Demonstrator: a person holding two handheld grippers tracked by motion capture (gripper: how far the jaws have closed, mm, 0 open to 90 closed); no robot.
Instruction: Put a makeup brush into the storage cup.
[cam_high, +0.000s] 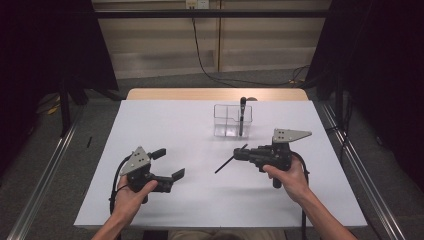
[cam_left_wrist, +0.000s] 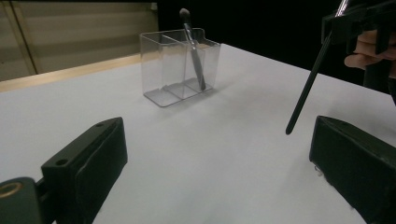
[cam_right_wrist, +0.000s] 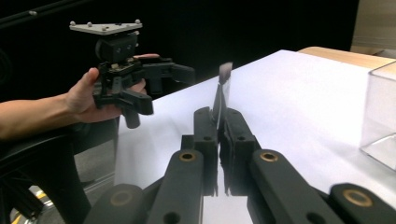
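No text, label, brand, number or sign can be read in any of the three views. The clear organizer (cam_high: 232, 120), the white table (cam_high: 200, 200) and the grey plates atop the grippers are seen unmarked, and a pale fitting on the far wall in the high view is too small and blurred for any writing to be made out.

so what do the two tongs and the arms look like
Both the left tongs and right tongs are matte black with blocky jaws, each topped by a grey three-cornered plate with small screws. A black cable trails from each. The forearms are bare, no sleeves.
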